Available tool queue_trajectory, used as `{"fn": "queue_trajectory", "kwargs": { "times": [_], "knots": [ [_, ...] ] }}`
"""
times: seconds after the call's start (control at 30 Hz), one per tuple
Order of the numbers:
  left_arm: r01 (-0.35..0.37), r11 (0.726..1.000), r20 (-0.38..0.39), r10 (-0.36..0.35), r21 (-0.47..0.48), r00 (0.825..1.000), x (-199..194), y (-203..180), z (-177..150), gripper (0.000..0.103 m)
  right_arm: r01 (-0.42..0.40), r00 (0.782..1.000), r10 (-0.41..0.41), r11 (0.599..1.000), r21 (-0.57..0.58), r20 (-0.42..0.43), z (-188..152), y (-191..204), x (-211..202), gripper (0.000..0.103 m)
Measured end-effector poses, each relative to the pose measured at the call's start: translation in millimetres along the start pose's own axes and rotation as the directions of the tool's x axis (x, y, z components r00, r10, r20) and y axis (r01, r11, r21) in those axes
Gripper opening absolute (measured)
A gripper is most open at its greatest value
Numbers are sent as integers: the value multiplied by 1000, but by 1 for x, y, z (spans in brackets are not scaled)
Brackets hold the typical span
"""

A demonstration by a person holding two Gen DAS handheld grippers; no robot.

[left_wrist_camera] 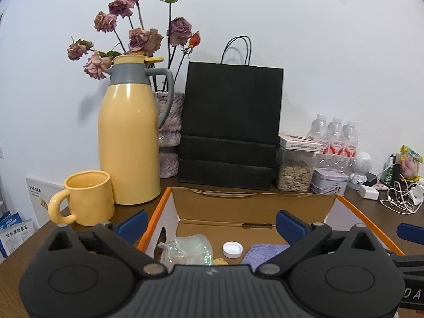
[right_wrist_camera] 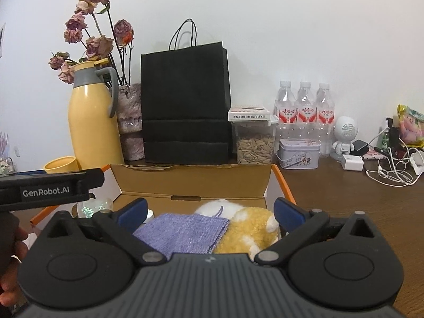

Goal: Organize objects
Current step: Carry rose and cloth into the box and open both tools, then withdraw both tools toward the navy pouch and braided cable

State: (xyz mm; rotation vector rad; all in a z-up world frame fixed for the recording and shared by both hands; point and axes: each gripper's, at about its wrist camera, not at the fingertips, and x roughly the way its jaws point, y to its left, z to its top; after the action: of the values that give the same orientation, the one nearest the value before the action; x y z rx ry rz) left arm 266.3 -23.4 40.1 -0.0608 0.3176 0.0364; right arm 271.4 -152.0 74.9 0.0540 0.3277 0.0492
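- At the far left of the worktop (left_wrist_camera: pixel 371 206) a yellow mug (left_wrist_camera: pixel 88 198) stands just beside a tall yellow thermos jug (left_wrist_camera: pixel 127 137), handle turned left.
- Behind the jug, dried roses (left_wrist_camera: pixel 137 39) rise from a mottled vase (left_wrist_camera: pixel 169 137).
- Right of the vase a black paper bag (left_wrist_camera: pixel 229 127) stands upright against the wall.
- In front of the bag sits an open cardboard box (right_wrist_camera: pixel 196 182) with orange edges, its far flap raised.
- The left tongs (left_wrist_camera: pixel 212 225) hang over the box's left half, their blue pads wide apart with nothing between them; below lie a crumpled clear wrapper (left_wrist_camera: pixel 188 249) and a white bottle cap (left_wrist_camera: pixel 232 249).
- The right tongs (right_wrist_camera: pixel 210 213) are over the box's right half, also spread apart and empty.
- Beneath them a purple woven cloth (right_wrist_camera: pixel 185 233) lies in the box, touching a yellow and white plush toy (right_wrist_camera: pixel 246 228) to its right.
- Right of the bag stand a clear jar of seeds (right_wrist_camera: pixel 254 140), a small tin (right_wrist_camera: pixel 298 153) and three water bottles (right_wrist_camera: pixel 304 106).
- Further right are a white robot figure (right_wrist_camera: pixel 344 135), a charger (right_wrist_camera: pixel 351 162) and tangled white cables (right_wrist_camera: pixel 392 172).
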Motion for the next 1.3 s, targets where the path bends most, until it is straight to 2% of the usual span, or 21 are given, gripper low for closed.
{"fn": "queue_trajectory", "kwargs": {
  "times": [0.3,0.53,0.7,0.93,1.13,1.3],
  "knots": [
    [14,1000,13,-14,20,1000,-22,2,-7,103,-27,999,28,998,-56,23,-14,0,-29,103],
    [67,996,-14,-66,65,998,-40,1,-22,103,-59,998,59,994,-96,-3,-32,-1,-44,103],
    [91,991,-63,-85,99,994,-47,-1,-36,103,-80,997,79,991,-103,-16,-40,-3,-54,103],
    [107,990,-112,-97,90,989,-61,8,-53,103,-120,992,116,984,-130,-42,-47,-2,-67,103],
    [124,991,-183,-115,41,976,-64,20,-60,103,-148,986,136,978,-146,-93,-55,-1,-71,103],
    [133,989,-211,-119,56,970,-72,20,-65,103,-160,979,138,976,-149,-148,-62,-1,-71,103]
  ]
}}
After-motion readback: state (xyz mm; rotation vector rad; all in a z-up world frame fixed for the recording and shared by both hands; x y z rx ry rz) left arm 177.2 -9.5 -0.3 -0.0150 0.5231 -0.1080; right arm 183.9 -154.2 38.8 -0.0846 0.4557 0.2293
